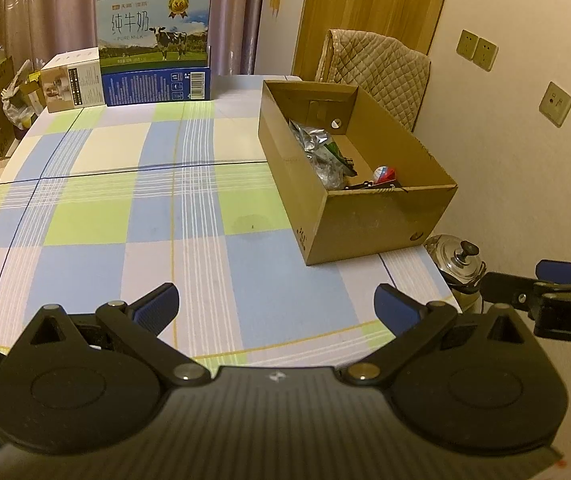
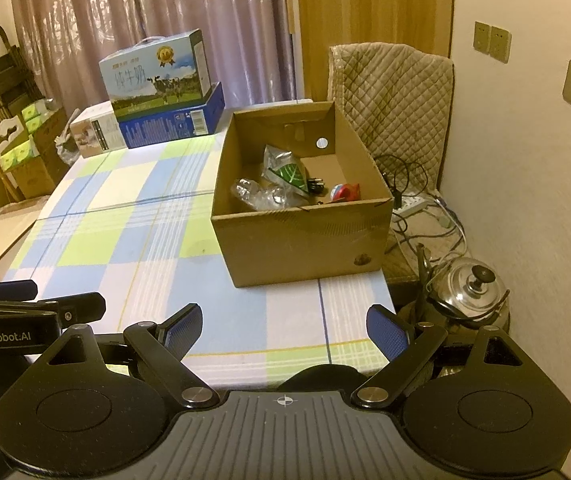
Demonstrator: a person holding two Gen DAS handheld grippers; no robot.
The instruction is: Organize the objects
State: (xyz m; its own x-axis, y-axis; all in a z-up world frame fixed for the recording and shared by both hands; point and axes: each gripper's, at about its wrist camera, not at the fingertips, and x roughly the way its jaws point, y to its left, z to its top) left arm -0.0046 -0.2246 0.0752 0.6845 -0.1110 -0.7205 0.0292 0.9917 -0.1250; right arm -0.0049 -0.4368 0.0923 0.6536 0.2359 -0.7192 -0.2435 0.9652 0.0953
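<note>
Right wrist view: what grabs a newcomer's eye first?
The open cardboard box at the table's right edge, with crinkled plastic wrappers and a small red-and-blue ball lying inside. Next, the blue milk carton with a cow on it, stacked on a dark blue box at the far end of the checked tablecloth. Off the table to the right sits a shiny metal kettle.

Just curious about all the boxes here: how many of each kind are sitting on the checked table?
Open cardboard box holding odds and ends: 1
Milk carton with a cow picture: 1
Blue box under the milk carton: 1
Small white box beside them: 1
Total: 4
</note>
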